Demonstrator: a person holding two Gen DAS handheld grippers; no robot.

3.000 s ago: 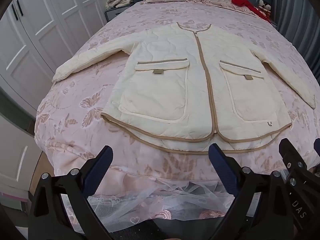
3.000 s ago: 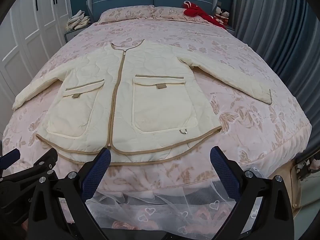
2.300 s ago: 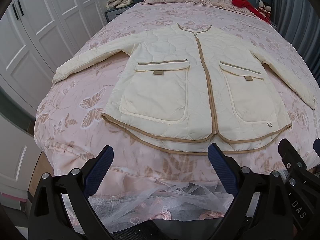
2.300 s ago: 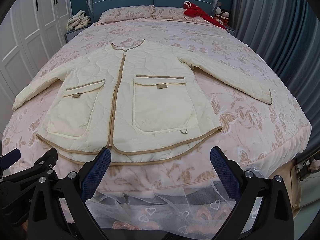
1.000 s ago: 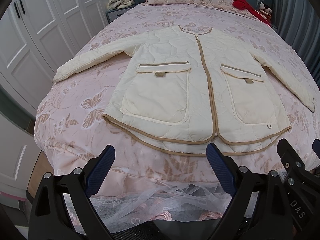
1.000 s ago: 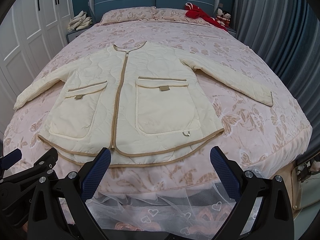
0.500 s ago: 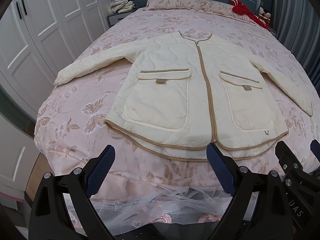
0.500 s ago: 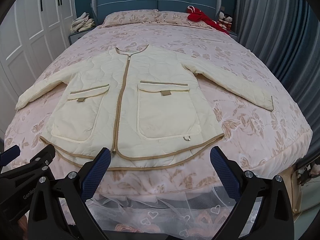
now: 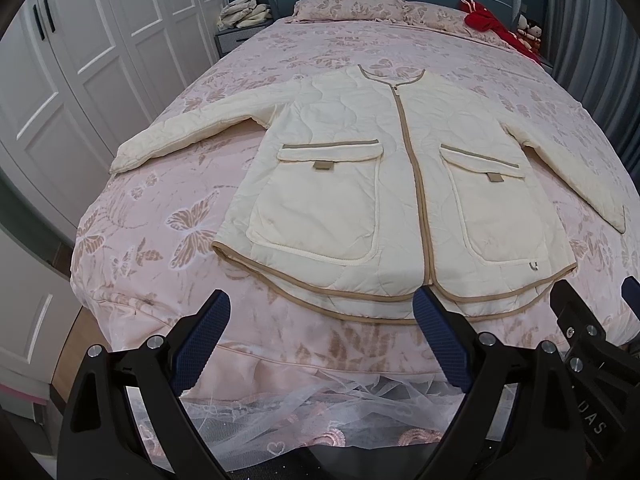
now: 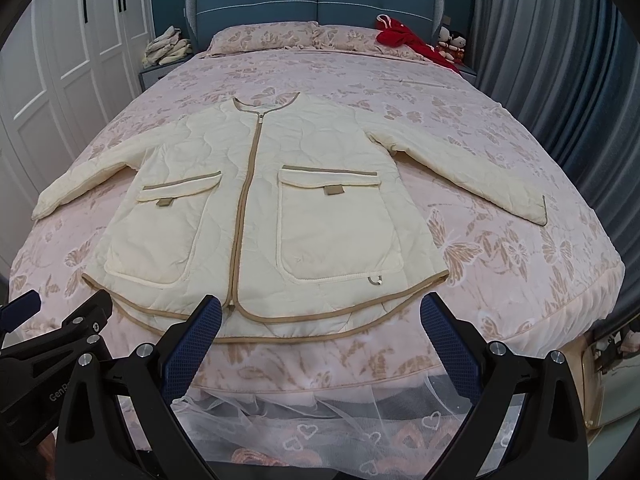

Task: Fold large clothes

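The left gripper [image 9: 322, 310] hangs at the foot of the bed, its two blue-padded fingers [image 9: 202, 340] spread wide with nothing between them. It holds off from the bedding, just short of the mattress edge. The right gripper [image 10: 320, 314] sits beside it at about the same height, likewise spread wide and empty; part of each tool shows at the edge of the other's view.

Just beyond both sets of fingertips lies the cream quilted jacket [image 9: 396, 184], spread flat and front-up on the pink butterfly-print bedspread [image 9: 168, 224]. Its tan-trimmed hem [image 10: 280, 318] is the part nearest the grippers, running along close to the foot edge, apart from the fingers. The zipper [image 10: 246, 200] is closed and runs away from the grippers toward the collar. Two flap pockets sit either side of it. Both sleeves stretch outward, one toward the white wardrobe [image 9: 92, 60] side, the other toward the grey-blue curtain [image 10: 560, 60] side.

Farther back are the pillows [image 10: 276, 36], a red garment [image 10: 404, 36] and the blue headboard [image 10: 316, 0]. White lace trim [image 10: 320, 416] hangs below the mattress edge.
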